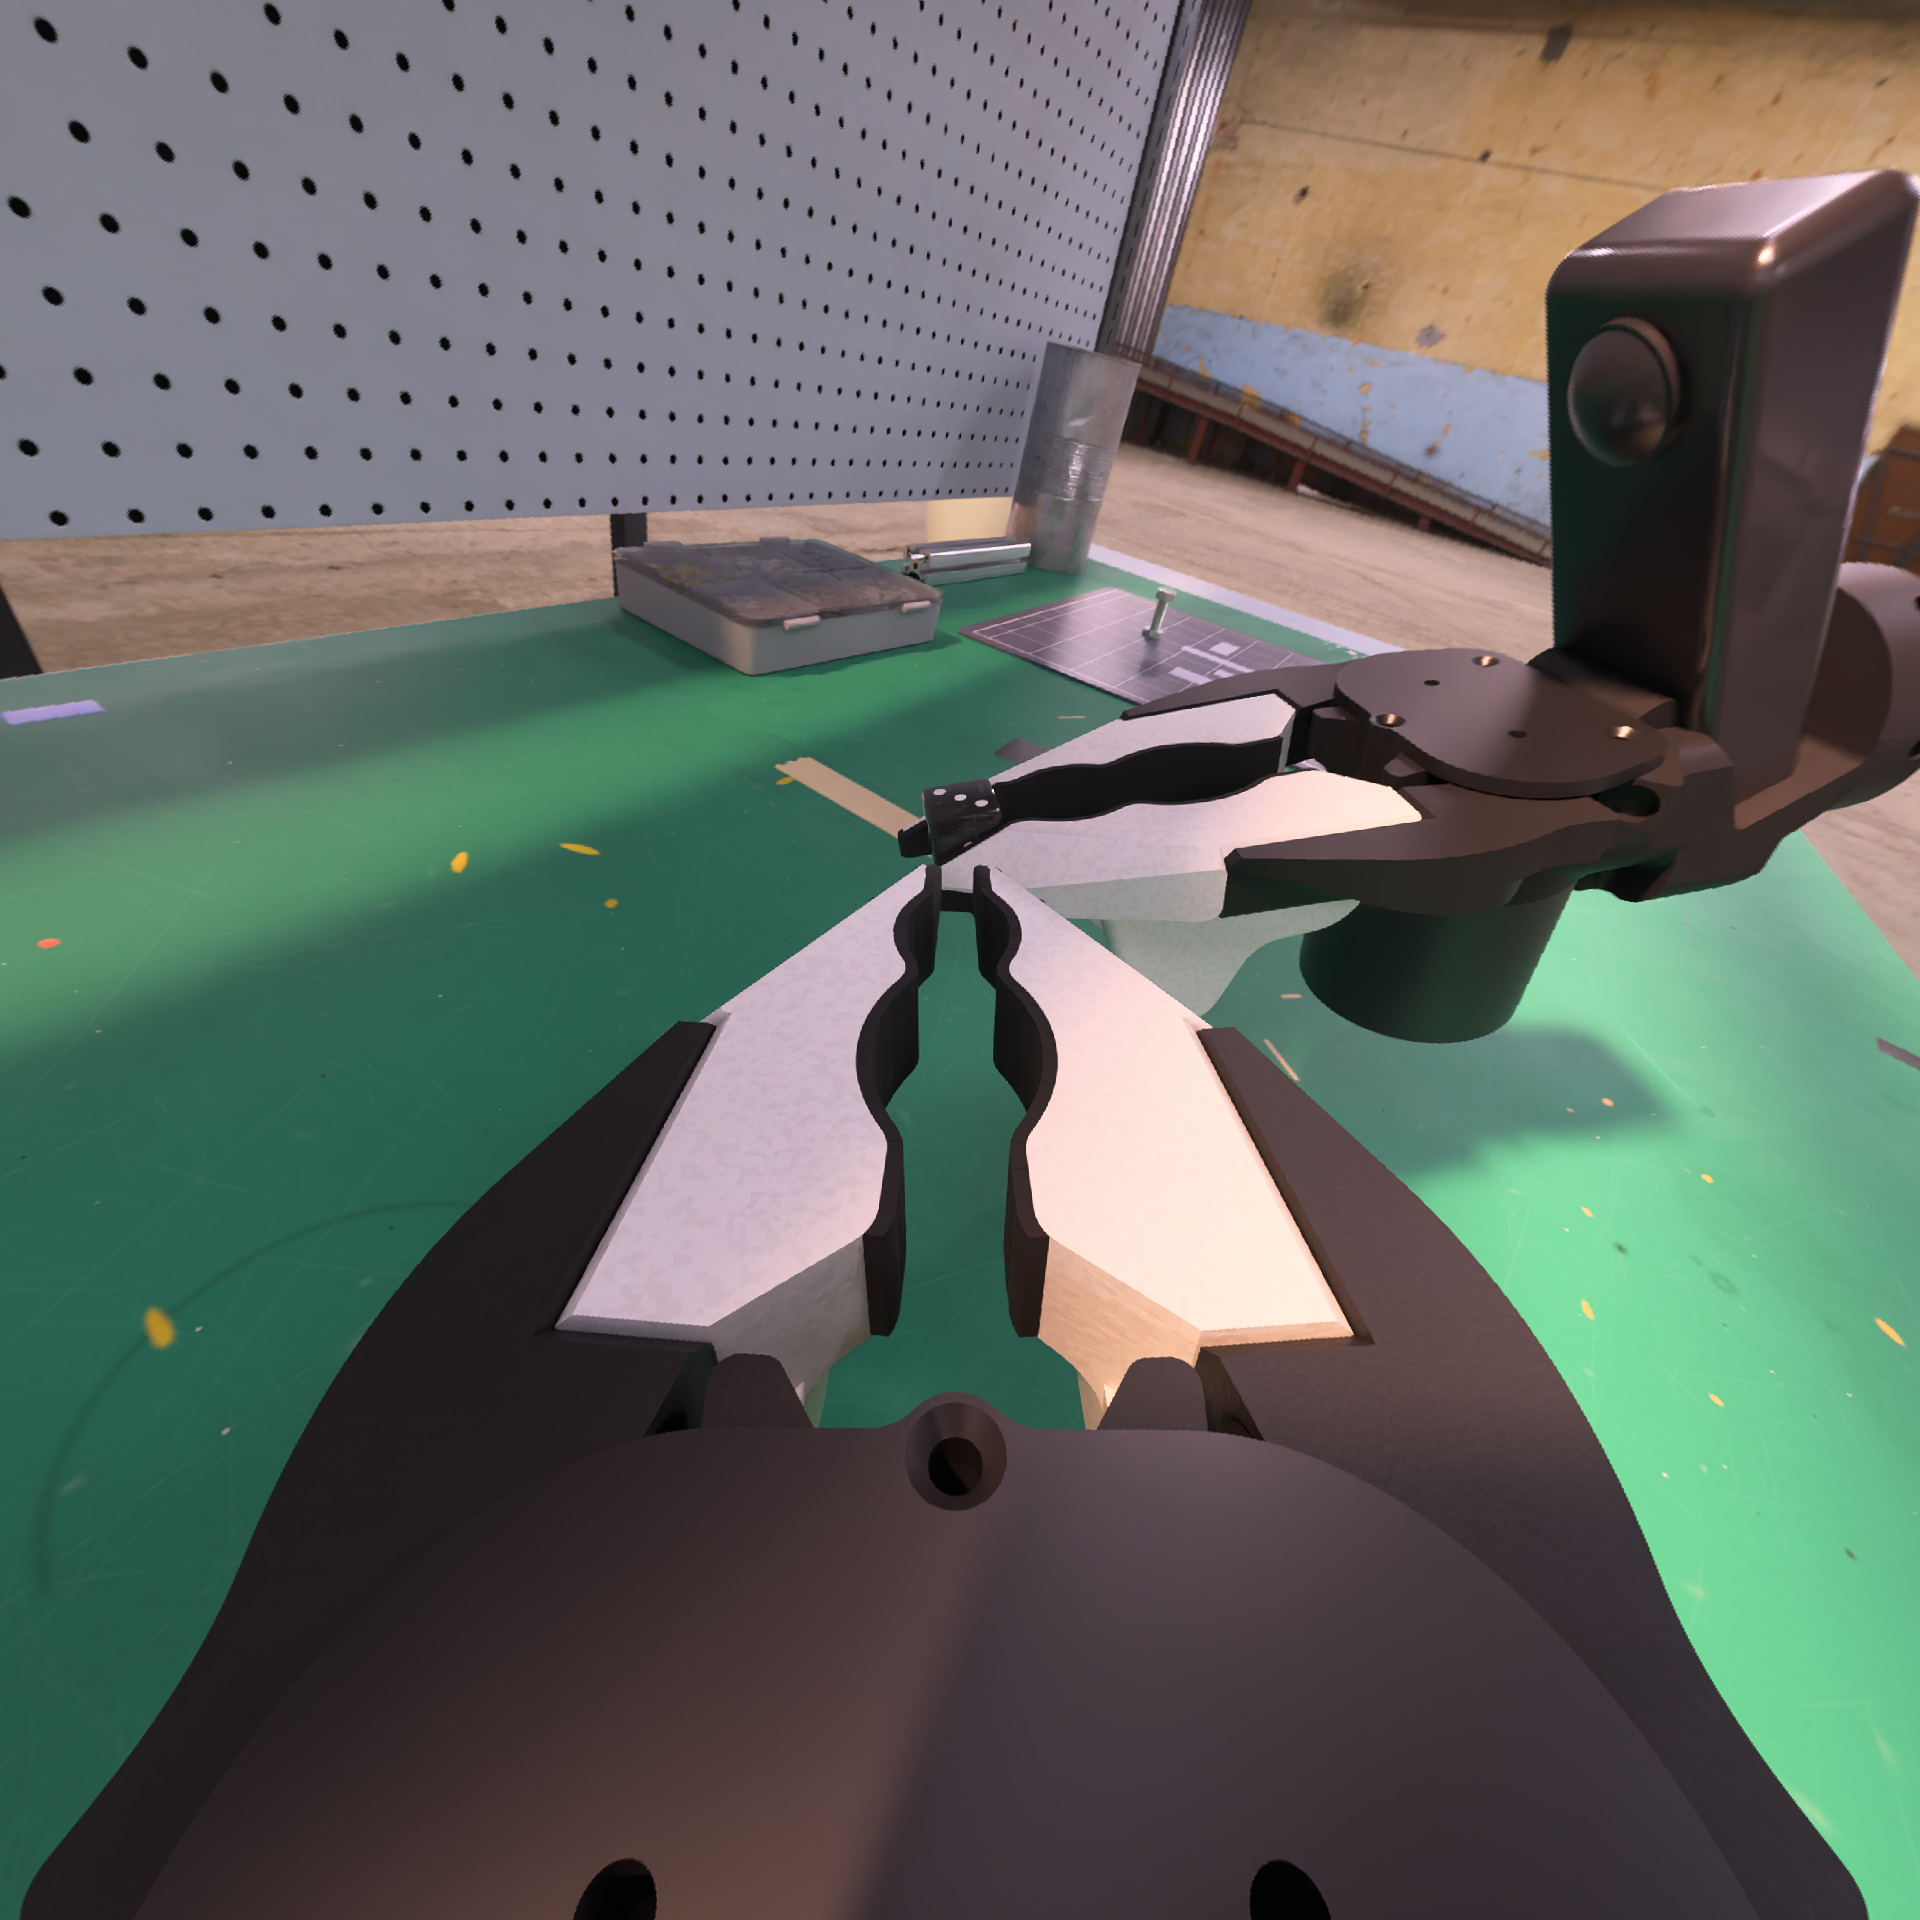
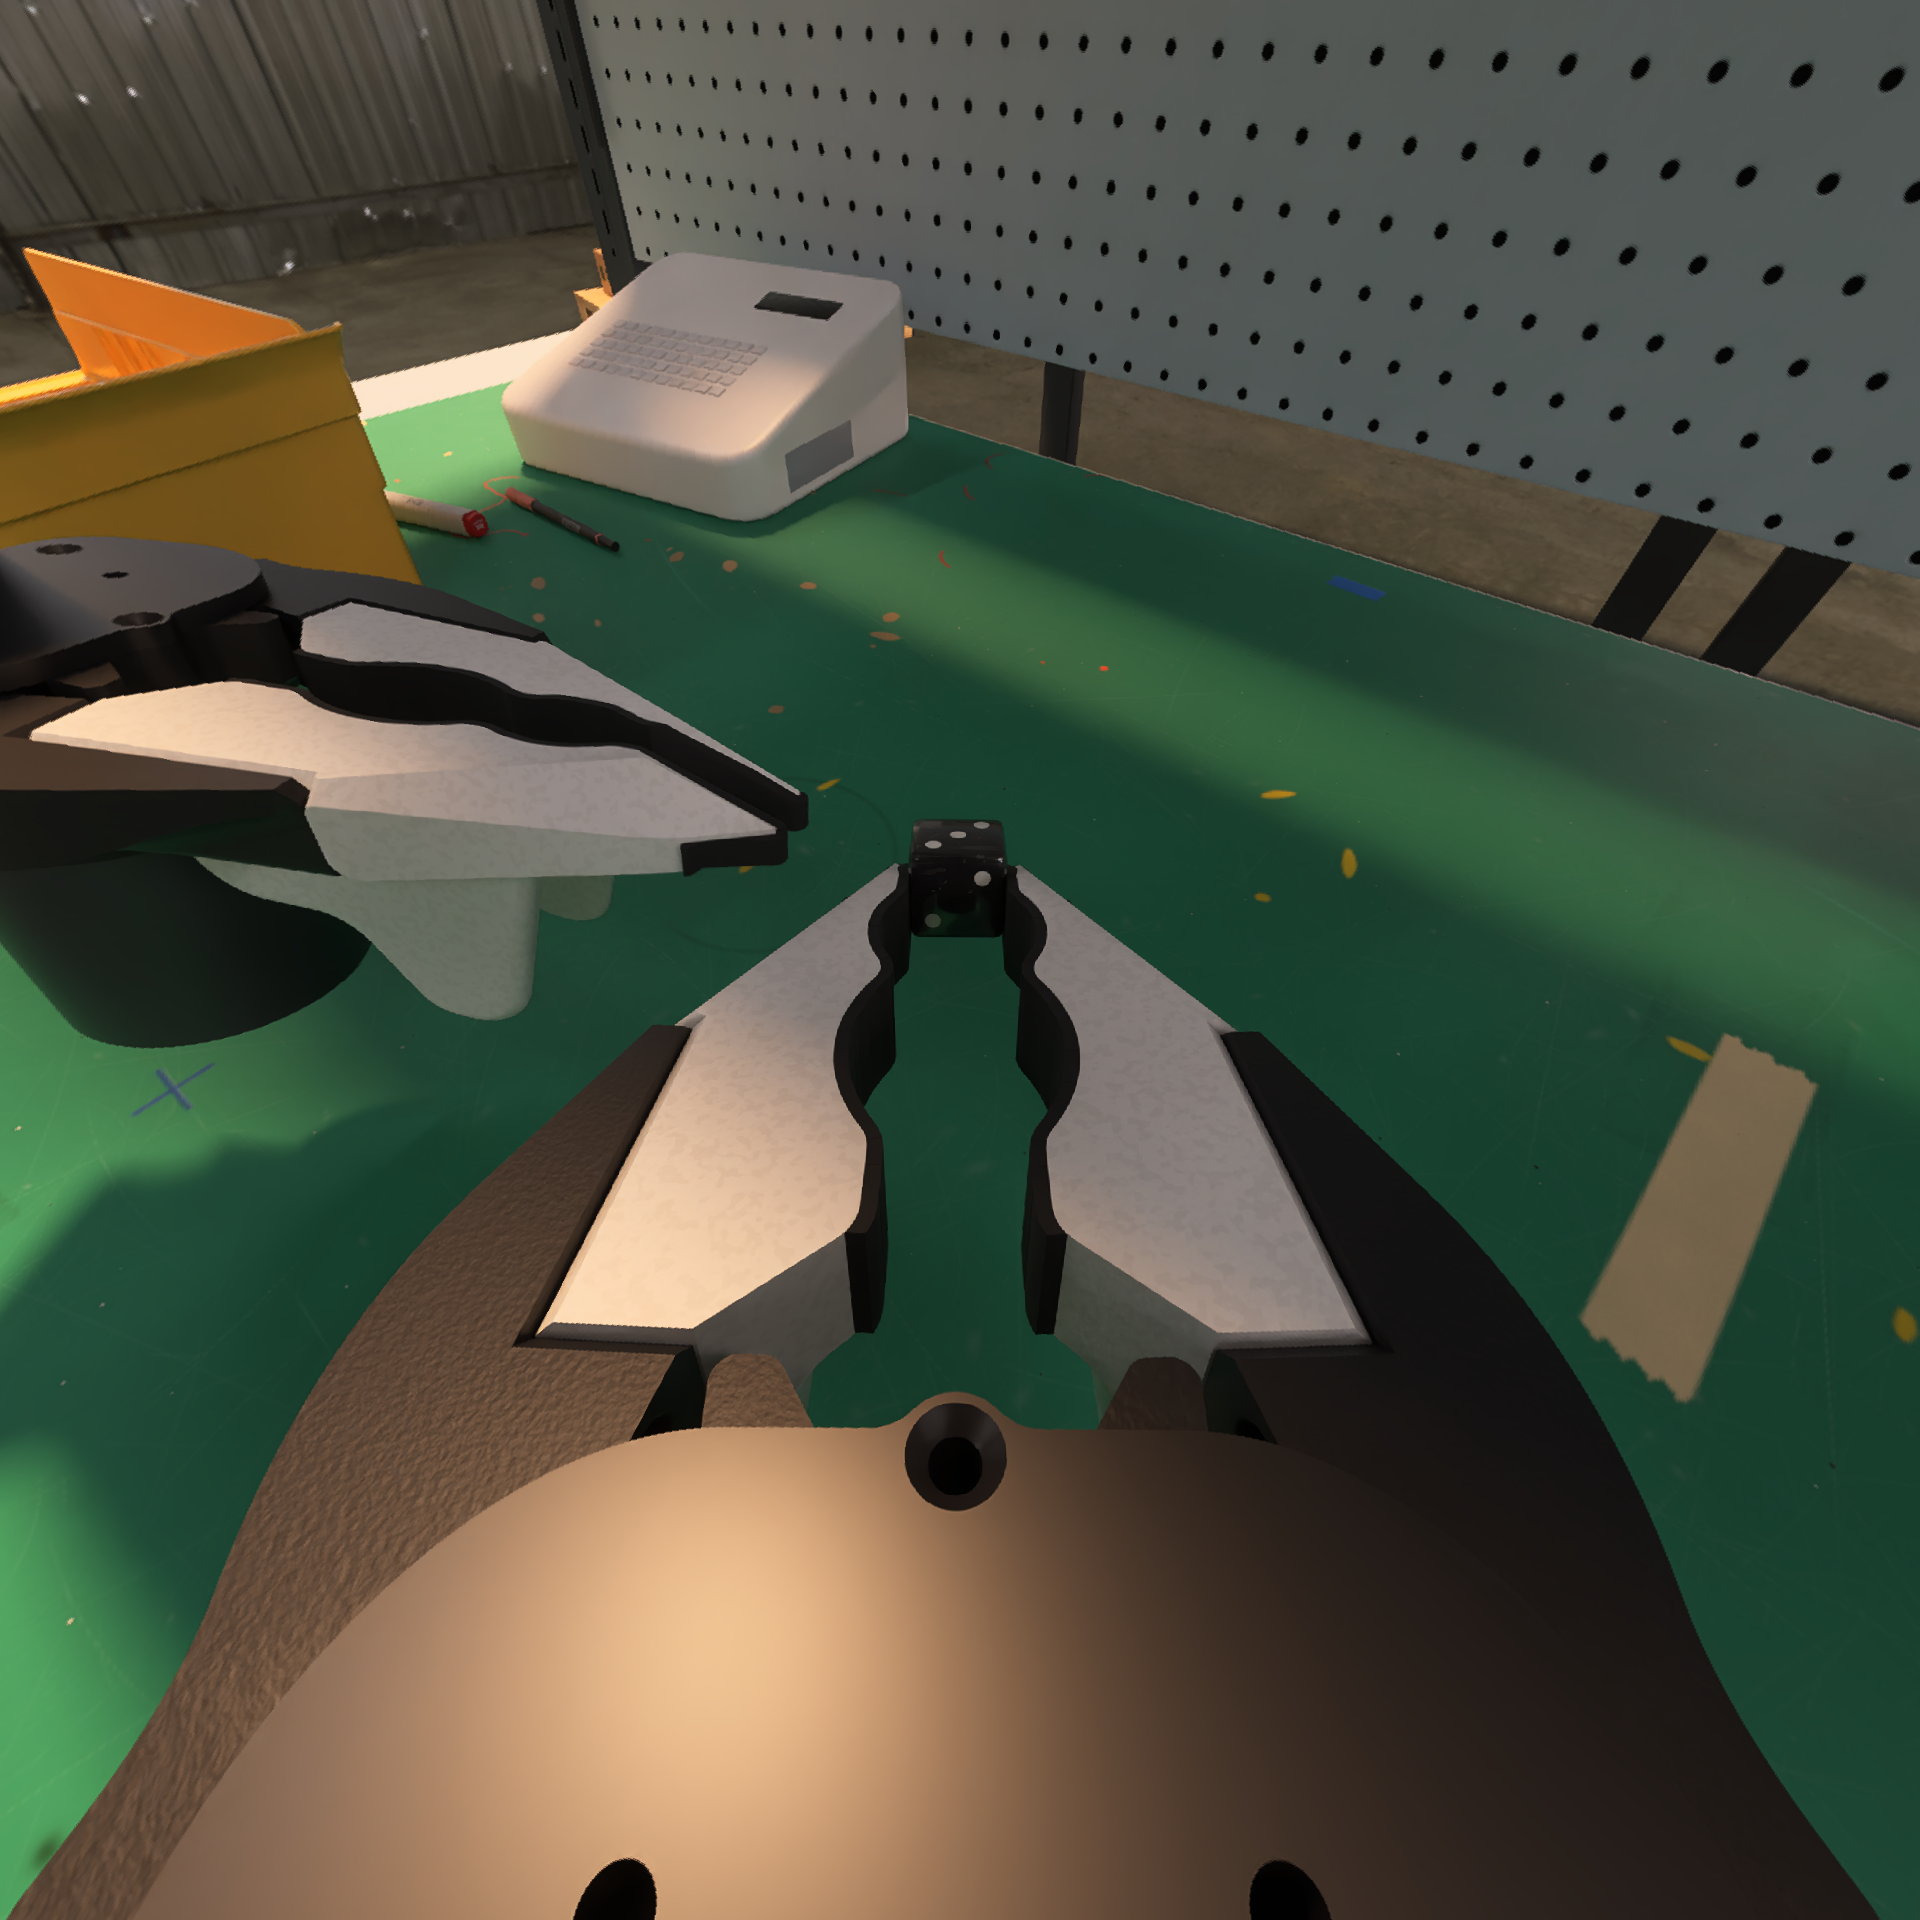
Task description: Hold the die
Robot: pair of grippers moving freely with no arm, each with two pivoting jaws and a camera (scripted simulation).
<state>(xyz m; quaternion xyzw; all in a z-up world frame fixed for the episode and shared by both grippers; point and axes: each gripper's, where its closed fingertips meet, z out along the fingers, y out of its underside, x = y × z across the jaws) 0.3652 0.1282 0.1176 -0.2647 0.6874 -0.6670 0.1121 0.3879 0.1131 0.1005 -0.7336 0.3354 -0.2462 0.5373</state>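
Here green mat (image 2: pixel 1195 727), pegboard (image 1: pixel 520 260) behind — right claw (image 2: pixel 957 883) grips die (image 2: pixel 957 873); left claw (image 1: pixel 957 883) nearly clenched, empty.

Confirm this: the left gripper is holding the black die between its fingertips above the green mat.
Wrong gripper. The right gripper holds the black die between its fingertips above the green mat, as the right wrist view shows. The left gripper holds nothing.

Grey case (image 1: pixel 777 601), bolt (image 1: pixel 1160 611), yellow box (image 2: pixel 177 447), white keypad device (image 2: pixel 717 384), pens (image 2: pixel 561 520).
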